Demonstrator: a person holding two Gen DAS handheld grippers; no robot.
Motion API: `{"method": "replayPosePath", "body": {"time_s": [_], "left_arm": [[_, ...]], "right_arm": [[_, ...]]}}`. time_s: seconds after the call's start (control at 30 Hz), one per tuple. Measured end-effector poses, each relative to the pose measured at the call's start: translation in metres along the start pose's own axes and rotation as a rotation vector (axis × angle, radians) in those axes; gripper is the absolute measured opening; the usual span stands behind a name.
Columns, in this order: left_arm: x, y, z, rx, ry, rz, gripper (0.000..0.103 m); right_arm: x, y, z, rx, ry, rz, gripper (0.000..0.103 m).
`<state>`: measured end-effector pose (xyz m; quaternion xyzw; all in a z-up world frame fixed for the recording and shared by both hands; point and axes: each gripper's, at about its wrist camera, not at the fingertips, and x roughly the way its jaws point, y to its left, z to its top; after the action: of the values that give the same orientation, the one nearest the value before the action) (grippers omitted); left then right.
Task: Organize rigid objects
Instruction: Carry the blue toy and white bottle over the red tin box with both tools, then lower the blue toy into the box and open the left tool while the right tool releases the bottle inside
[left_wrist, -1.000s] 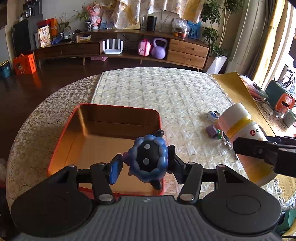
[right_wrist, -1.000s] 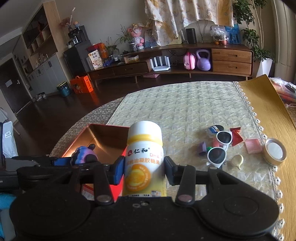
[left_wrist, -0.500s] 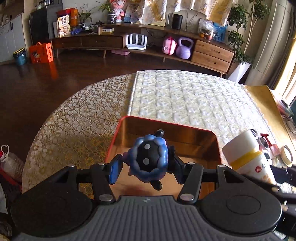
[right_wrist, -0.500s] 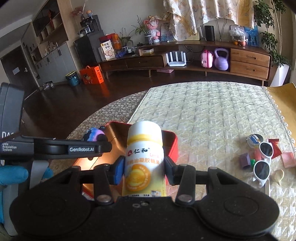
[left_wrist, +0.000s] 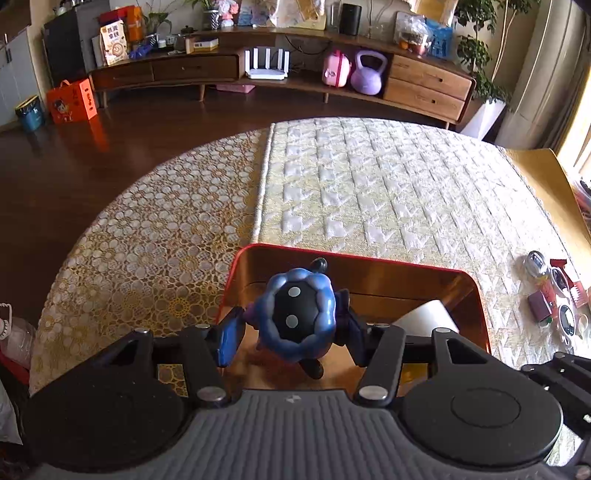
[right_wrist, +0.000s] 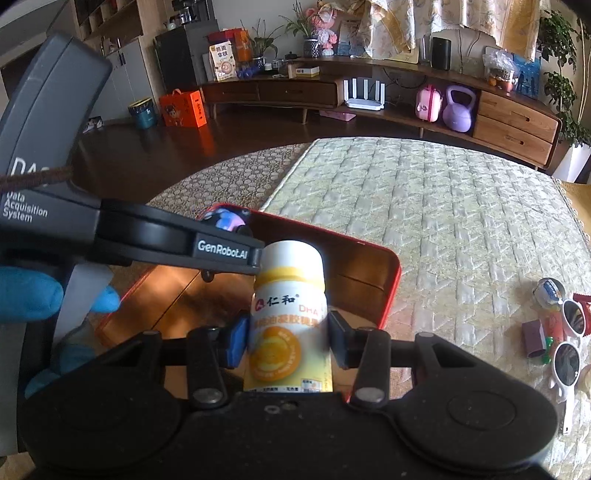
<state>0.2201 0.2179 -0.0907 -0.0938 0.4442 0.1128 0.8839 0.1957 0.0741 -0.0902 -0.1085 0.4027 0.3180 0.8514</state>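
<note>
Quilted tabletop: both loads now moved over red tin (left_wrist: 476, 295), left gripper (left_wrist: 291, 328) pinching blue toy (left_wrist: 295, 317), right gripper (right_wrist: 286, 338) pinching bottle (right_wrist: 290, 314), ready for release.

Bright window daylight, fisheye-warped edges

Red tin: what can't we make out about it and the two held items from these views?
- Left wrist: red tin near floor hidden by left gripper and blue toy.
- Right wrist: bottle base hidden by right gripper; touching the floor unknown.
- Right wrist: toy mostly hidden.
</note>
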Motion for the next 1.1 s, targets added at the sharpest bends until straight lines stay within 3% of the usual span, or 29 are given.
{"method": "replayPosePath", "body": {"time_s": [0.23, 0.7, 0.83, 1.1], "left_arm": [[0.02, -0.002, 0.0, 0.011, 0.034, 0.021, 0.056], [0.035, -0.02, 0.005, 0.08, 0.048, 0.05, 0.056], [0.033, -0.019, 0.003, 0.087, 0.04, 0.068, 0.057], [0.013, -0.014, 0.002, 0.063, 0.001, 0.07, 0.065]], "right_arm": [[0.016, 0.007, -0.007, -0.045, 0.033, -0.022, 0.044], [0.011, 0.018, -0.014, -0.089, 0.006, -0.027, 0.045], [0.003, 0.016, -0.015, -0.068, -0.004, -0.016, 0.054], [-0.023, 0.006, -0.02, -0.034, -0.025, 0.027, 0.061]]}}
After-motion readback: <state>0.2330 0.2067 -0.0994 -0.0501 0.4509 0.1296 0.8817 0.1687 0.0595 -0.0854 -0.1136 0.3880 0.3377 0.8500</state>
